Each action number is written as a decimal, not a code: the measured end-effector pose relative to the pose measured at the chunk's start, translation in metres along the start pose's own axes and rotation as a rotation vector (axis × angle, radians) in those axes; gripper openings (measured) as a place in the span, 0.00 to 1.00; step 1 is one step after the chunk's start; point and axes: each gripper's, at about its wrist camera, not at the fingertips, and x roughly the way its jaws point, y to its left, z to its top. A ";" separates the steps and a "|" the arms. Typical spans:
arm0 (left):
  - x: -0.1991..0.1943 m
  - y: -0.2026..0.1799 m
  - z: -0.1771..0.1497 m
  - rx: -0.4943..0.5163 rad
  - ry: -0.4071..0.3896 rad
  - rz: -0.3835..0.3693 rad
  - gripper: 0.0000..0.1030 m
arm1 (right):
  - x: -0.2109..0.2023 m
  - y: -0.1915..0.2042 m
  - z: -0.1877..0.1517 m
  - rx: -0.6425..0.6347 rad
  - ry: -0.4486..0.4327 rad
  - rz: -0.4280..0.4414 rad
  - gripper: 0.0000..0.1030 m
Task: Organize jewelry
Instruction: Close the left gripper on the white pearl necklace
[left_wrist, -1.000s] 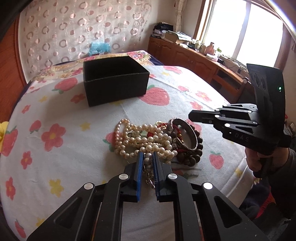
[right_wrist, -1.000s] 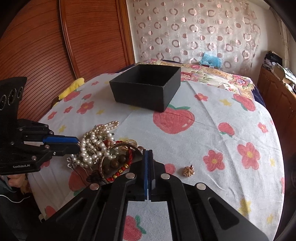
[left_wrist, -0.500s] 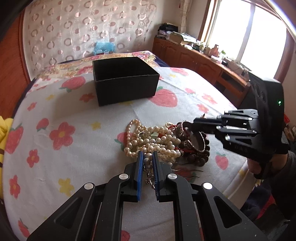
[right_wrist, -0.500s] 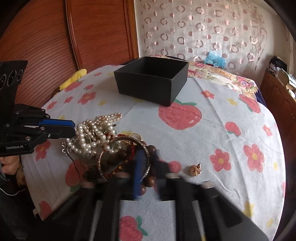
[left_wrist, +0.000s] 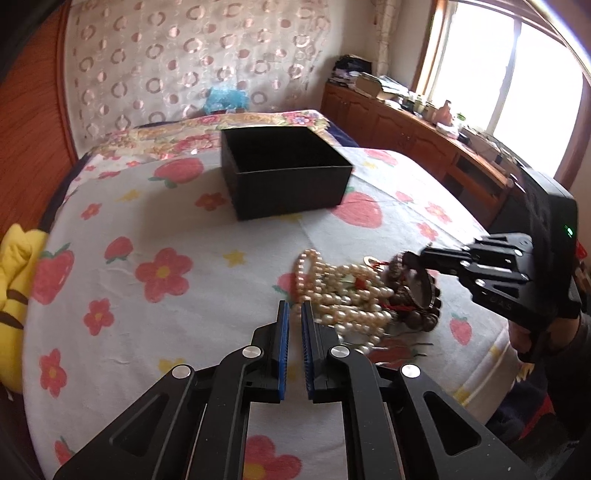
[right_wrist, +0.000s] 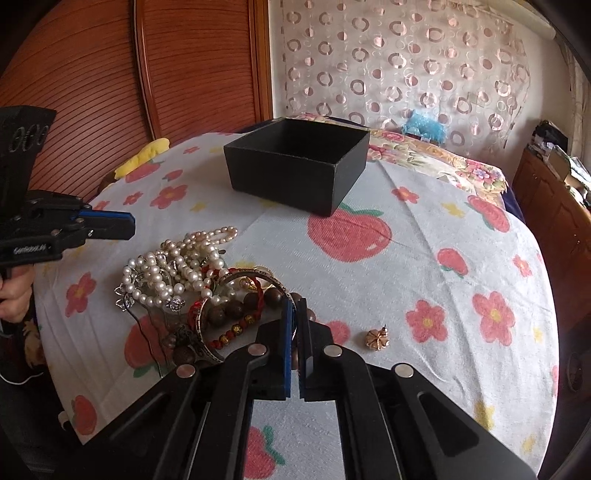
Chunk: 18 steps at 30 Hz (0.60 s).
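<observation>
Jewelry (right_wrist: 192, 280) lies heaped on the table (right_wrist: 424, 236), near the black box (right_wrist: 295, 162). Right gripper (right_wrist: 295, 304) is clamped on the stiff metal bangle's (right_wrist: 255, 275) rim, a good hold; left gripper (left_wrist: 291, 310), empty, is nearly closed beside loose, tangle-prone pearls (left_wrist: 340, 291)

Bangle (right_wrist: 255, 280) rim partly hidden behind right gripper (right_wrist: 295, 306) fingertips; contact not discernible. Small gold piece (right_wrist: 377, 339) right of fingers: type too small to identify. Tangled jewelry strands beneath pearls (left_wrist: 343, 291) obscured.
</observation>
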 end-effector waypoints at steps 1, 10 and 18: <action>0.001 0.002 0.002 -0.012 0.004 -0.003 0.06 | 0.000 0.000 0.000 0.001 -0.001 0.000 0.03; 0.027 -0.001 0.010 0.008 0.066 -0.032 0.25 | -0.003 0.000 0.000 0.012 -0.002 0.004 0.03; 0.050 0.012 0.015 0.010 0.143 -0.068 0.21 | -0.002 0.000 0.000 0.012 -0.002 0.006 0.03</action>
